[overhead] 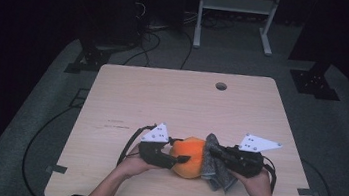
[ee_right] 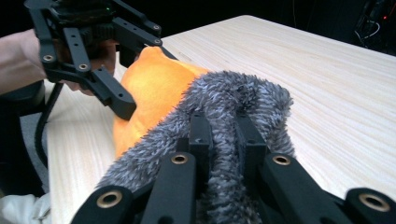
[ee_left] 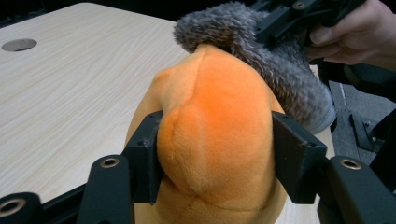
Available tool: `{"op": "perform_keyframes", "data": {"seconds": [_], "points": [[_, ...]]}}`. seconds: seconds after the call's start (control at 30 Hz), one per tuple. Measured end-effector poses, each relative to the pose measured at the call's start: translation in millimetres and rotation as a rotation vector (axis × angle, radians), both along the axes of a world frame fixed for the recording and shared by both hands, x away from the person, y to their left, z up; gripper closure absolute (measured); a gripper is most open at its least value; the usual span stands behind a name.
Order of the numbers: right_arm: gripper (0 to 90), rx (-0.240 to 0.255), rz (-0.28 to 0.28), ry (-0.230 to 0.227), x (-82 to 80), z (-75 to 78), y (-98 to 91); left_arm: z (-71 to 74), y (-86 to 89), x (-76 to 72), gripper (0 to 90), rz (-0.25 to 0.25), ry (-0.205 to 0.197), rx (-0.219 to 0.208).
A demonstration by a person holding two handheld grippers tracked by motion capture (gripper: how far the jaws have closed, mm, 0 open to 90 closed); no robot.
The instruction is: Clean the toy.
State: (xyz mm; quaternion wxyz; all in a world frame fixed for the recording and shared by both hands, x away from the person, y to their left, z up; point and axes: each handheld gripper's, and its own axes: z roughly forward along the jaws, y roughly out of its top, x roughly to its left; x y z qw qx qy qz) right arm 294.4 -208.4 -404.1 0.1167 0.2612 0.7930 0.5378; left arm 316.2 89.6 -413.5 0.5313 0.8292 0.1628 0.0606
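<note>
An orange plush toy (overhead: 189, 156) lies near the table's front edge, with a grey furry piece (overhead: 215, 167) draped over its right side. My left gripper (overhead: 175, 156) comes in from the left. In the left gripper view its jaws (ee_left: 217, 154) press into both sides of the orange plush (ee_left: 215, 126), which bulges between them. My right gripper (overhead: 212, 153) comes in from the right. In the right gripper view its jaws (ee_right: 223, 135) pinch a fold of the grey fur (ee_right: 233, 95) close together. The orange plush (ee_right: 154, 79) sits just behind that fold.
The light wooden table (overhead: 182, 99) has a round cable hole (overhead: 221, 86) near its far edge. Beyond it on the grey floor are a white metal frame (overhead: 237, 5), loose cables (overhead: 154, 40) and black stand bases (overhead: 89, 60). A person's hands hold both grippers.
</note>
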Motion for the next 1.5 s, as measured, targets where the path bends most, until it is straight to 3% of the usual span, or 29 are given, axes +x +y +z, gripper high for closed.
{"op": "perform_keyframes", "data": {"seconds": [0.13, 0.23, 0.33, 0.53, 0.73, 0.87, 1.03, 1.13, 1.27, 1.37, 1.5], "points": [[79.4, 0.051, 0.042, -0.021, -7.3, 6.6, 1.1, -1.5, -7.4, -2.2, 40.9, 0.013, -0.017, 0.006], [79.4, 0.037, 0.081, -0.047, -9.0, 13.3, 12.9, -1.4, -10.6, -3.7, 41.0, 0.013, -0.029, 0.018], [79.6, 0.011, 0.074, -0.043, -3.6, 9.3, 18.4, -2.6, -9.2, -5.6, 42.3, 0.005, -0.040, 0.027], [79.6, -0.023, 0.017, -0.032, 2.0, 4.7, 7.6, -3.8, -7.7, -4.1, 42.9, 0.000, -0.027, 0.020], [79.5, -0.011, 0.035, -0.038, -2.5, 7.1, 10.1, -3.4, -9.5, -6.8, 42.7, -0.012, -0.039, 0.034], [79.6, -0.013, 0.037, -0.024, -1.3, 2.0, 5.4, -2.9, -7.0, -6.0, 37.7, -0.053, -0.019, 0.019], [79.6, -0.050, 0.006, -0.015, -3.4, -4.4, -3.3, -4.5, -7.5, -6.6, 39.4, -0.050, -0.019, 0.022], [79.5, -0.034, 0.010, 0.003, -5.5, -3.7, -8.2, -5.5, -9.6, -9.3, 39.7, -0.069, -0.031, 0.031], [79.5, -0.006, 0.047, -0.024, -9.2, 5.5, -0.5, -5.6, -12.0, -13.3, 40.2, -0.083, -0.047, 0.048], [79.6, 0.005, 0.056, -0.011, -6.3, 3.1, 1.6, -6.5, -9.2, -13.9, 40.4, -0.089, -0.044, 0.051], [79.6, -0.040, 0.028, 0.005, -5.5, -5.8, -5.1, -7.9, -9.7, -14.2, 40.4, -0.091, -0.037, 0.047]]}}
